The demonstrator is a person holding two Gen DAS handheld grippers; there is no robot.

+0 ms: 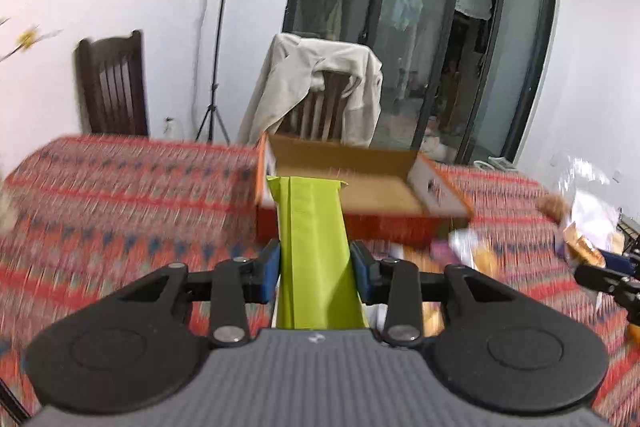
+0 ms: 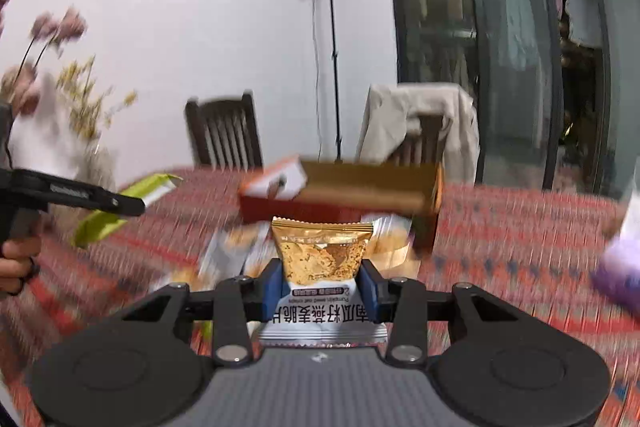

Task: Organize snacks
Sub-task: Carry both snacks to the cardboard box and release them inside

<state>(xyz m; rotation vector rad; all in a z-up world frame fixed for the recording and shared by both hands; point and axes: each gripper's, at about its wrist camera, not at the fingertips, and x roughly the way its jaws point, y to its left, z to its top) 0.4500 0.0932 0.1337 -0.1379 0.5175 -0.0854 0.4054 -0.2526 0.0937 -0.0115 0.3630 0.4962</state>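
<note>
The left gripper [image 1: 316, 269] has its fingers closed on a lime-green packet [image 1: 314, 247], held above the desk [image 1: 120, 195] before the open cardboard box [image 1: 352, 183]. The right gripper's [image 2: 320, 291] fingers clamp a golden snack packet [image 2: 322, 259] near the same box.

Bench [image 1: 120, 195] under red patterned cloth; open box [image 1: 360, 187] at frame centre, loose packets [image 2: 236, 251] before it.
</note>
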